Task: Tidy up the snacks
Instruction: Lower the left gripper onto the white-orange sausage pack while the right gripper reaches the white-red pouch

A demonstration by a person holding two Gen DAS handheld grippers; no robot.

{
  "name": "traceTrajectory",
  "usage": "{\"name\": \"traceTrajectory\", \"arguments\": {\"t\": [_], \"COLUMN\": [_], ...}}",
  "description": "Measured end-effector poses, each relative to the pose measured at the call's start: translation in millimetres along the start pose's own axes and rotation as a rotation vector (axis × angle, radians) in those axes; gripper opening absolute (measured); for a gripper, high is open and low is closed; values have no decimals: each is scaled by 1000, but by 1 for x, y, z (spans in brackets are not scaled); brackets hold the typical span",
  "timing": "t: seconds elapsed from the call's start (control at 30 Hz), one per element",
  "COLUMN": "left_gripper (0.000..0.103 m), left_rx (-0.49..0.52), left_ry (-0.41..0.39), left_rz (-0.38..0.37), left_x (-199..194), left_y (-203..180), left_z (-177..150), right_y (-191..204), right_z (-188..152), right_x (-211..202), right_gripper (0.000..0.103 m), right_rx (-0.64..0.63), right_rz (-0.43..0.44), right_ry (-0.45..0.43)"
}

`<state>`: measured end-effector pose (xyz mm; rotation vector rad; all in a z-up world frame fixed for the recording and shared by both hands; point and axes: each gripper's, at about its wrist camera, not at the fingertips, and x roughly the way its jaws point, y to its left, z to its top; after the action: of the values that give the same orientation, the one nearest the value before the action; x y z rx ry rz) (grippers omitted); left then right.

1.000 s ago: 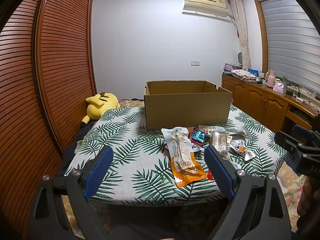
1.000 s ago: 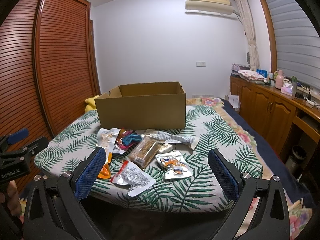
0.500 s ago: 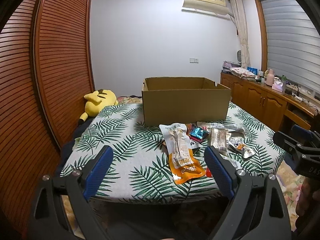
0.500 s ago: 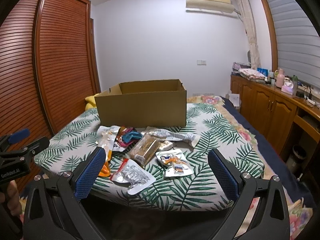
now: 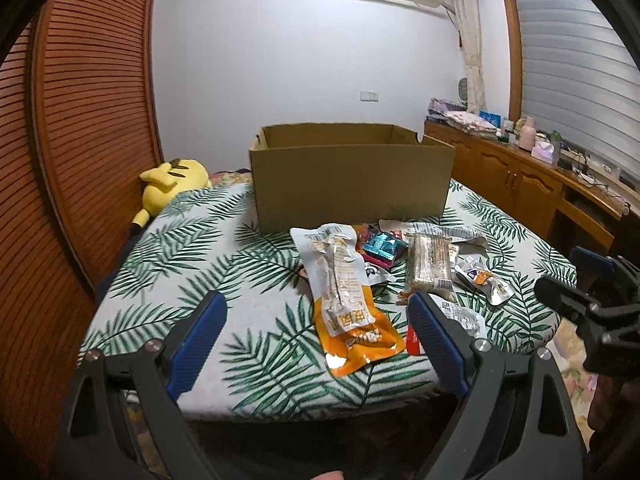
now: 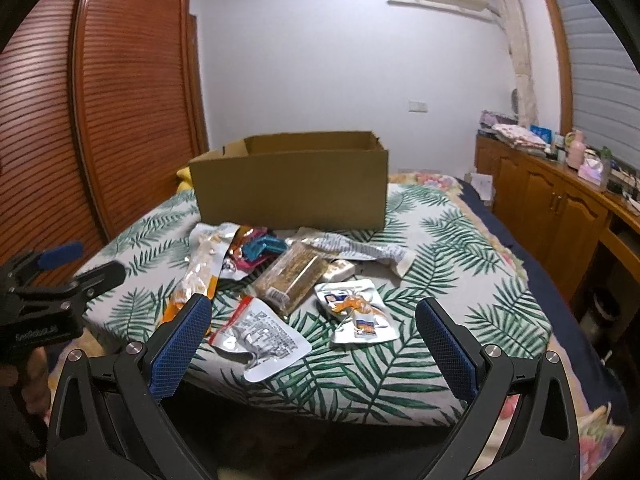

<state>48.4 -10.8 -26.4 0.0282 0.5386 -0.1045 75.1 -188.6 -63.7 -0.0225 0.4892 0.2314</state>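
Pouch (image 5: 348, 288), orange-and-white, lies lengthwise toward cardboard box (image 5: 352, 184).

Matt cardboard and cloth, glossy wrappers, wood all round you.

Your cardboard box (image 5: 352, 184) is plain matt brown paperboard on a bed (image 5: 192, 248) dressed in soft matt cloth with a leaf print. The orange snack packet (image 5: 348, 304) at your 12 o'clock in the left view is shiny plastic film, the teal packet (image 5: 383, 245) glints like foil, and the silver pouch (image 6: 260, 336) at 11 o'clock in the right view is crinkled and reflective. Your left hand-held gripper (image 5: 316, 340) shows textured blue pads (image 5: 198, 338) on smooth black plastic with metal bolts. The slatted wardrobe (image 5: 92, 128) is varnished wood; the yellow plush toy (image 5: 172, 180) looks fuzzy.
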Motion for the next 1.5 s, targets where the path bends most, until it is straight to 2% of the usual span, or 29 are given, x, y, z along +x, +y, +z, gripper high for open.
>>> {"name": "traceTrajectory", "arguments": {"t": [0.33,0.57,0.83,1.07,1.43,1.5], "left_gripper": [89,89,89,89,89,89], "left_rx": [-18,-15,-16,-50,-57,-42], "left_ry": [152,203,242,295,341,340], "left_rz": [-99,-106,-111,-172,-183,-177], "left_x": [59,82,100,118,138,141], "left_y": [3,6,14,16,13,11], "left_z": [3,6,5,7,11,12], "right_y": [-7,13,27,27,31,31], "right_z": [2,-5,-17,-17,-9,-8], "right_x": [38,58,82,108,126,128], "right_gripper": [94,90,78,71,72,68], "right_rx": [-88,-207,-322,-328,-324,-324], "right_rz": [179,279,286,294,301,304], "right_ry": [135,241,336,392,390,389]}}
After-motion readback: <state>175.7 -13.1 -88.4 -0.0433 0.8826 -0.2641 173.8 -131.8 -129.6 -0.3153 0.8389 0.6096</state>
